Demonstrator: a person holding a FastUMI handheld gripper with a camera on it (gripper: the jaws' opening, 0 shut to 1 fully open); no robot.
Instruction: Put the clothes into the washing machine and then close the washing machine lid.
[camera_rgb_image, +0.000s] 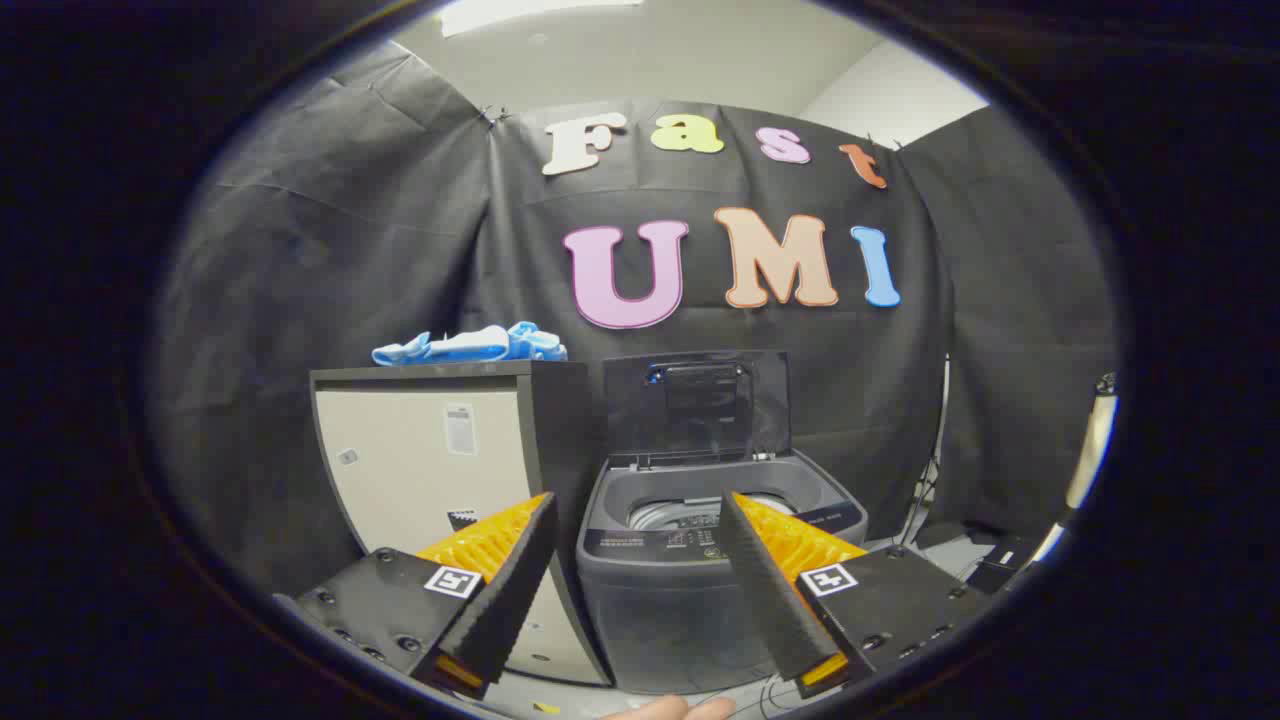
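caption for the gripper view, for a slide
Open gripper faces the washing machine, lid up; blue clothes lie on the cabinet beside it.

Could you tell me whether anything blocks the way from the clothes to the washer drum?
Nothing visible does. The clothes lie on top of the cabinet, right beside the washer, whose lid stands upright and open, leaving the drum exposed. The claw is open and empty, well short of both.
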